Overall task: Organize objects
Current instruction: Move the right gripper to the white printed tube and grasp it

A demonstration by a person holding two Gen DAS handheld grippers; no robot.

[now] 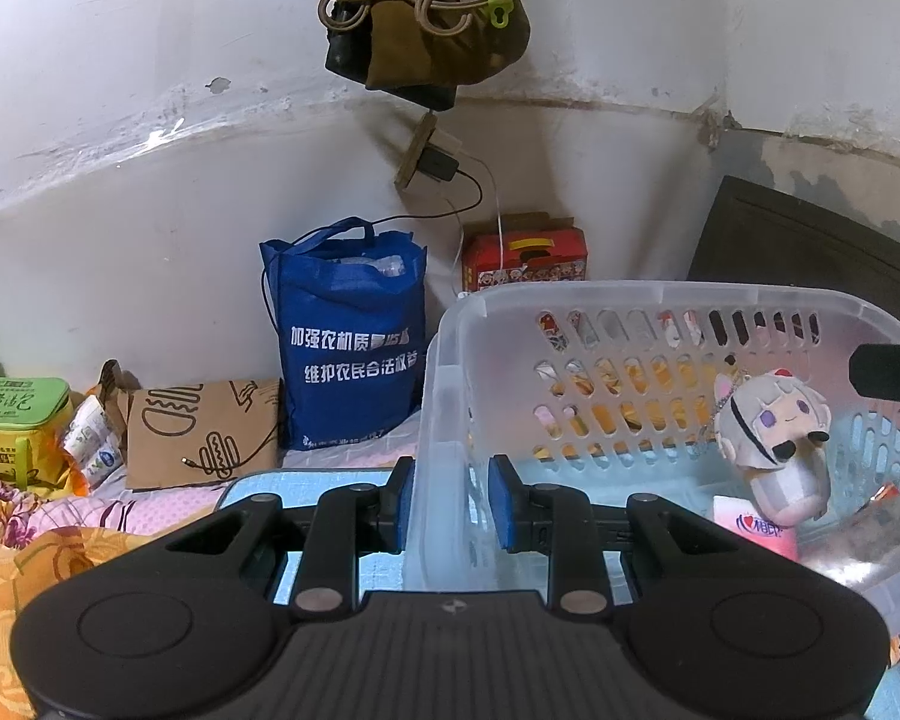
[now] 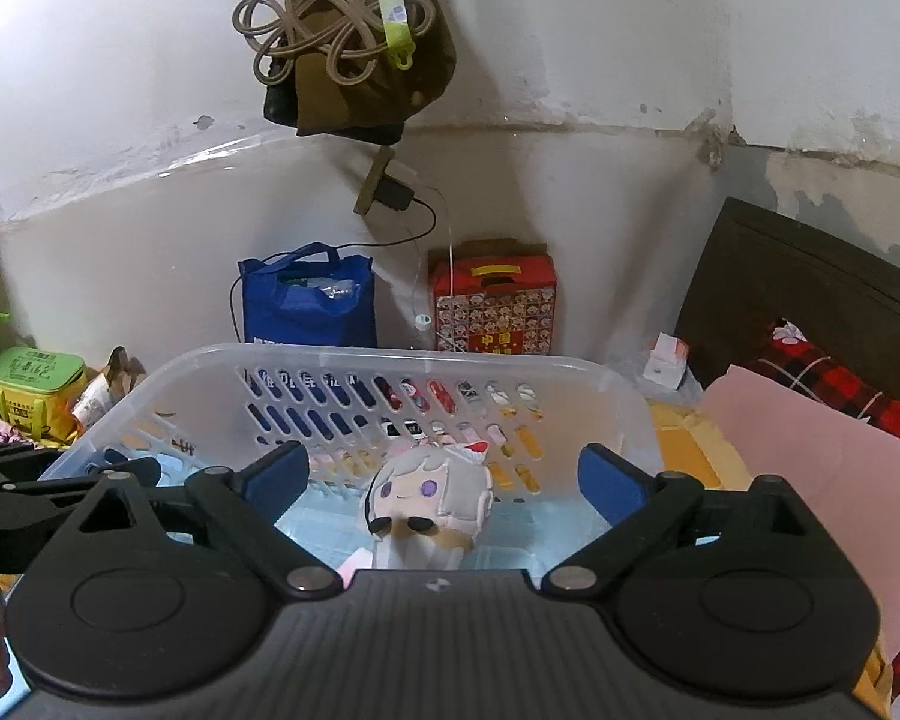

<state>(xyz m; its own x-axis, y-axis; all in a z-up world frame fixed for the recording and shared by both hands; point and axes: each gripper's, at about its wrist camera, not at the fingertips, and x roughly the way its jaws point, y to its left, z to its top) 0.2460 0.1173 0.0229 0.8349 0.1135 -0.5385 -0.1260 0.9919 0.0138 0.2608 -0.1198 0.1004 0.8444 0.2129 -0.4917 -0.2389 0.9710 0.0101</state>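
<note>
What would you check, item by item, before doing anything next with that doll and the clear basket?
1. Left gripper clamped on the basket wall: ok.
2. Right gripper open, pads clear of the plush doll: ok.
3. Doll inside the basket: ok.
4. Doll lying settled: cannot tell; it leans.
5. Pink packet beside the doll inside the basket: ok.
6. Path for lifting the right gripper out: ok, nothing above it.
</note>
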